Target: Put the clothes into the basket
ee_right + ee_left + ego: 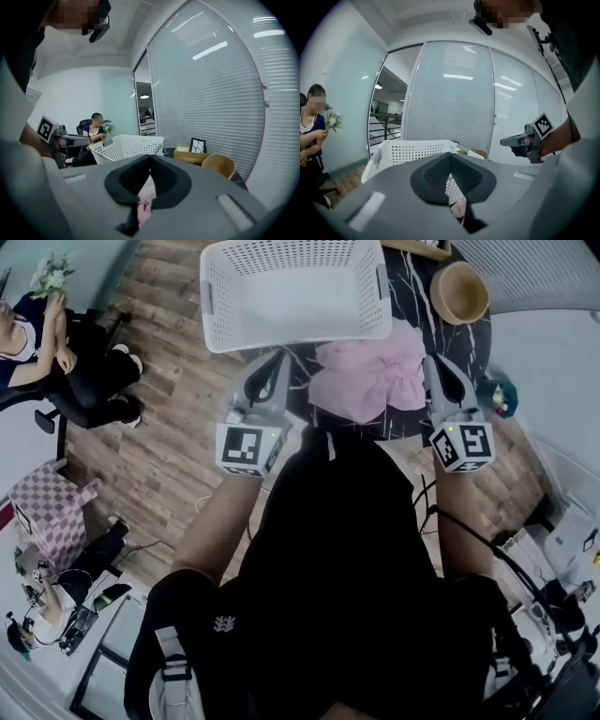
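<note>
Both sets of tongs are closed. The left gripper [279,362] has its dark jaw tips meeting in its own view, and the right gripper [437,367] has its tips touching too. Neither pinches anything; a strip of pink shows only through the slit beneath each pair of tips. The pink clothes [370,381] lie as one crumpled, soft heap with loose folds on the black marble table [473,338], between the two grippers. The left gripper is just beside the heap's left edge and the right gripper close to its right edge; whether either touches the cloth cannot be told. Both bare forearms reach forward from the person's dark-clad body, roughly parallel. The grippers tilt slightly downward, and each marker cube, the left one [248,448] and the right one [464,446], faces up toward the head camera. The white perforated basket [217,296] stands just beyond the clothes, its near wall right by the heap's far edge and its left part reaching out over the wooden floor [178,456]. A wooden bowl [459,292] sits on the table to the basket's right. In the right gripper view, a small framed picture [198,145] stands behind a low wooden tray [186,157]. A seated person [47,343] is well off to the left, a pink checkered box [52,512] stands on the floor nearer the camera, and blinds behind glass [454,93] line the wall behind the table.
</note>
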Demonstrator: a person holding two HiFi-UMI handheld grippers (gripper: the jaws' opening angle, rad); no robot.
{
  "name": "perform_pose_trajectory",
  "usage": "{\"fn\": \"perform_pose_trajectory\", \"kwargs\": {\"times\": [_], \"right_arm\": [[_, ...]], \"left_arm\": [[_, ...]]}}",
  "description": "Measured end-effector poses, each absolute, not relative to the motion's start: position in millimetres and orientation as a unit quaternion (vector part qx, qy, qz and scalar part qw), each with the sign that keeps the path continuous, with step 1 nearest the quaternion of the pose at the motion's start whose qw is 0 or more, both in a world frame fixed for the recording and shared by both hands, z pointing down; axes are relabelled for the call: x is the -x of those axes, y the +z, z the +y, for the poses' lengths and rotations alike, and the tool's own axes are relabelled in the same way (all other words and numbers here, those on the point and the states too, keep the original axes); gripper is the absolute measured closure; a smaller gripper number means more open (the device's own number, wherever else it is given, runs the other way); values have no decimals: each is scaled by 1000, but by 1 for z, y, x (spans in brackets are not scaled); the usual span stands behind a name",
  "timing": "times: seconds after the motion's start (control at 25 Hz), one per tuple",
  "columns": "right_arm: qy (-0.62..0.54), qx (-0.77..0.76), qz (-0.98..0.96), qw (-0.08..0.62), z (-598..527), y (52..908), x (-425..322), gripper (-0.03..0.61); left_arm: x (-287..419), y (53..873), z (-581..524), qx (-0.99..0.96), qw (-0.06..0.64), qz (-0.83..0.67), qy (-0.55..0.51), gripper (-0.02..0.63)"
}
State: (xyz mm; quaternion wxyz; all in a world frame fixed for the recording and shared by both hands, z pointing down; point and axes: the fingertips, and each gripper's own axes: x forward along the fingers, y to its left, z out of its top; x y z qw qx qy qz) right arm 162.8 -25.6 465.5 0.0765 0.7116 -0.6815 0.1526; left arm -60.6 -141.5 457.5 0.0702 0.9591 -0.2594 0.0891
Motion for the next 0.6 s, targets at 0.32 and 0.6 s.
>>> {"fn": "perform_pose_trajectory", "kwargs": {"times": [0.32,0.6], "right_arm": [[183,-677,-706,101,-44,513,-155,551],[206,-662,-711,115,-51,540,-157,461]], "left_arm": [[36,485,-130,-961,86,-243,98,606],[34,496,-128,-956,104,-252,110,607]]}}
